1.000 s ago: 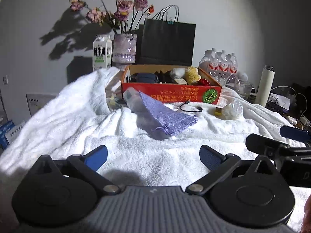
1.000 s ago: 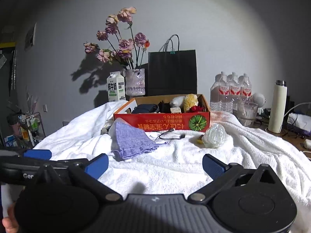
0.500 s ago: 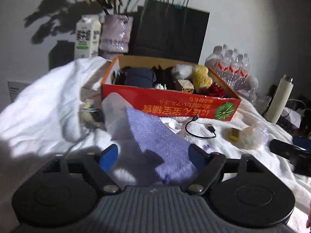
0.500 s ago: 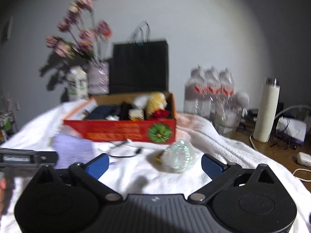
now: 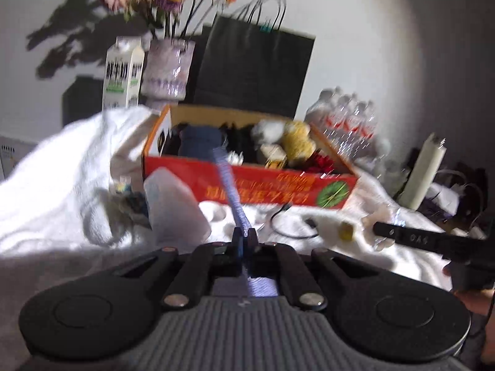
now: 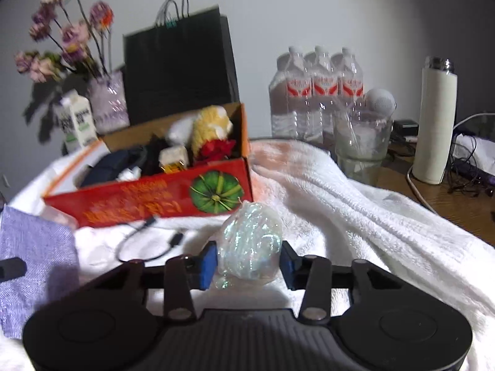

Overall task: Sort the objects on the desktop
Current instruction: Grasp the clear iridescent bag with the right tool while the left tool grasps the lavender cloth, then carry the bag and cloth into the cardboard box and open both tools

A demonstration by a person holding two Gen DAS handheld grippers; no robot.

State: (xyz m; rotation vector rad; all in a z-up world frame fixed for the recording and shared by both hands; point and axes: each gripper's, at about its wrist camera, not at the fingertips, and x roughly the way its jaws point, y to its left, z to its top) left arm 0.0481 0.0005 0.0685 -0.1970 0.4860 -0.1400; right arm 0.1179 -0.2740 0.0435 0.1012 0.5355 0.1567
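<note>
While both tools sit low in their frames, entries follow.

Left tool (image 5: 245, 237): jaws have just been closing and are now pressed together on the purple cloth (image 5: 230, 185); pinch sits at centre frame.
Purple cloth: woven, ribbed weave, thin and limp; seen edge-on in the left view as a narrow band, long axis running from the pinch up and slightly left toward the red box (image 5: 278, 185). In the right view it lies as a flat sheet at lower left.
Right tool (image 6: 247, 259): jaws have just been closing; blue pads touch both flanks of the iridescent wrapper ball (image 6: 252, 244), pinching it at centre frame.
Iridescent wrapper ball: crinkled, glossy film, roughly egg-shaped, long axis near upright, narrow end up; resting on the white towel (image 6: 355, 216) just in front of the box's right corner.
Red box: cardboard, open top, printed front with green pumpkin; holds plush, dark fabric and small items; centre left in right view.
White towel: thick terry pile, rumpled, draped over the surface.
Black cable (image 6: 145, 241): thin loop, on towel left of the ball.
Background: black paper bag (image 6: 179, 71) upper left, water bottles (image 6: 315, 92) upper centre, white flask (image 6: 436, 123) right.
</note>
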